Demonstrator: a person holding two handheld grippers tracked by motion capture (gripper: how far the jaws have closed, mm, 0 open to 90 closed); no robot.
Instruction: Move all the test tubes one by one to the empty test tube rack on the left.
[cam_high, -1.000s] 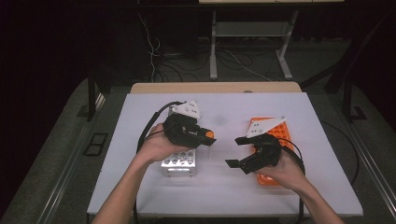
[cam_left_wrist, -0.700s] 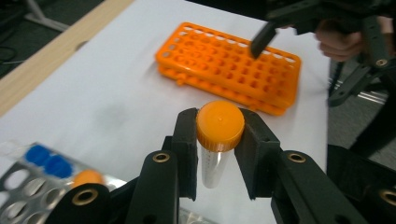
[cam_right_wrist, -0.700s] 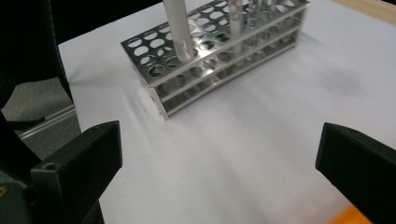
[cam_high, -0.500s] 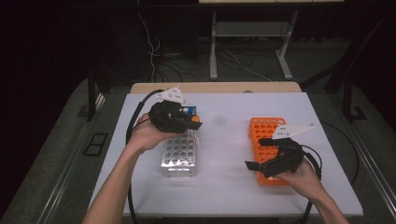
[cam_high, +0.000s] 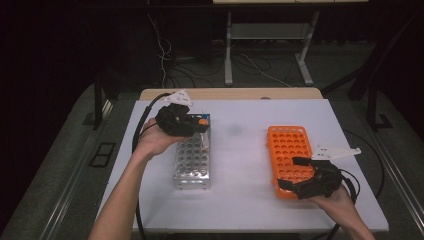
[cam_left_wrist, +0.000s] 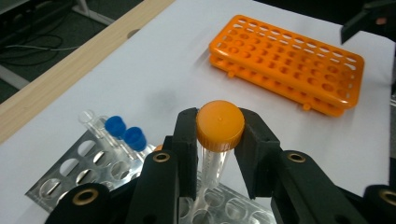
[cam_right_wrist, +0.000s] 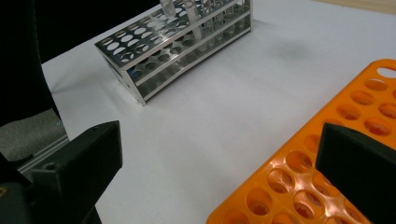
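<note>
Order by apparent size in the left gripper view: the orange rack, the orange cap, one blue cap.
1. Orange rack, largest.
2. Orange cap, though it sits close to the camera, so it looks bigger.
3. Blue cap, smallest; it lies farther off.

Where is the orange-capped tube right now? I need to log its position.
The orange-capped tube is gripped in the left gripper, above the far end of the metal rack on the table's left side.
</note>
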